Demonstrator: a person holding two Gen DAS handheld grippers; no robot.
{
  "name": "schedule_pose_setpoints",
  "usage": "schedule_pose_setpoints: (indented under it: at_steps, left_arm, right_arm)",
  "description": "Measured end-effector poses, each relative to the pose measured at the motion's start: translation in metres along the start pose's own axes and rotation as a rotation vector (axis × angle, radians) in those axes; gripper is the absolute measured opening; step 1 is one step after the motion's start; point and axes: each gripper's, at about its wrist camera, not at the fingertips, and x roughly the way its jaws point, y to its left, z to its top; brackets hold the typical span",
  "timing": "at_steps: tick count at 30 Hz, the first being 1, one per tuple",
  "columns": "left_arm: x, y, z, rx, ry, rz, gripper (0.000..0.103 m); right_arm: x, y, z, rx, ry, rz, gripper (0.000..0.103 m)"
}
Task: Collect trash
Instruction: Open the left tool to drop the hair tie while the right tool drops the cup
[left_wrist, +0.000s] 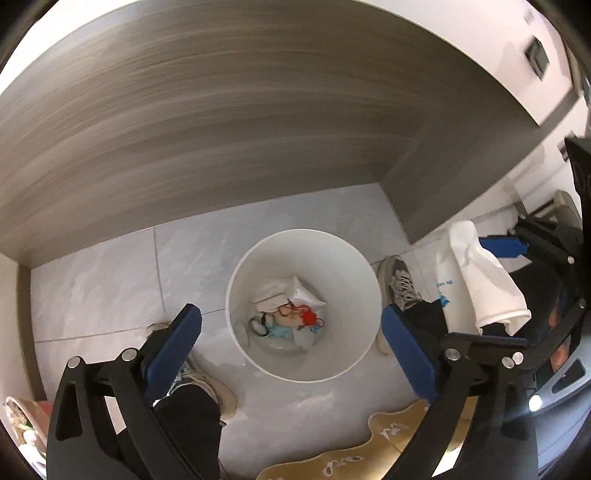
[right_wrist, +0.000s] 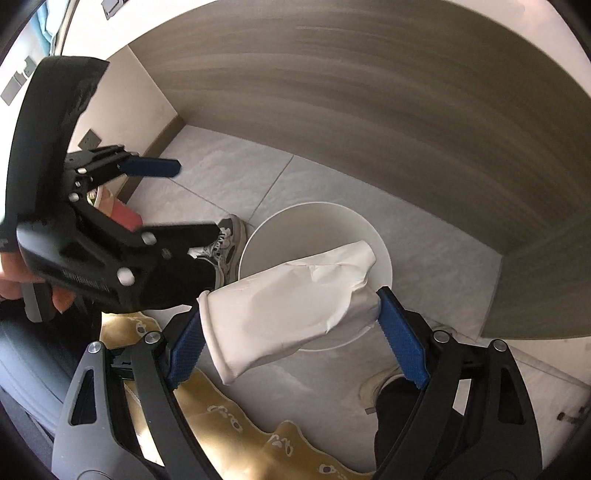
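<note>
Grey tiled floor (left_wrist: 110, 280) beneath a wood-grain desk (left_wrist: 221, 129). Crumpled white paper cup (right_wrist: 288, 306) sat clamped between the right gripper (right_wrist: 295, 343) jaws, above the round white plastic bin (left_wrist: 364, 280), which held wrappers, red string, and a blue mask. Left gripper (left_wrist: 291, 336) hung over the bin, jaws apart. Yellow rug (left_wrist: 369, 450) nearby.

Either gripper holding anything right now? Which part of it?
The right gripper clamps a crushed white paper cup across its body, rim end at one pad, crumpled base at the other. The left gripper is open, holding nothing, above the white bin.
</note>
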Motion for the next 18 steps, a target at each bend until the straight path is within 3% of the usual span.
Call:
schedule_pose_setpoints:
  at_steps: [7, 9, 11, 18]
  left_arm:
    - [-0.006, 0.022, -0.002, -0.042, 0.006, 0.031, 0.097]
    - [-0.007, 0.024, -0.001, -0.046, 0.006, 0.036, 0.097]
    - [-0.011, 0.026, 0.000, -0.049, -0.001, 0.039, 0.097]
    - [-0.023, 0.022, 0.000, -0.047, -0.026, 0.088, 0.097]
  right_arm:
    - [0.008, 0.006, 0.003, -0.012, 0.026, -0.001, 0.083]
    - [0.008, 0.009, 0.005, -0.023, 0.018, -0.020, 0.086]
    - [0.008, 0.011, 0.007, -0.029, 0.016, -0.038, 0.098]
    - [-0.005, 0.014, 0.005, -0.017, -0.009, -0.085, 0.098]
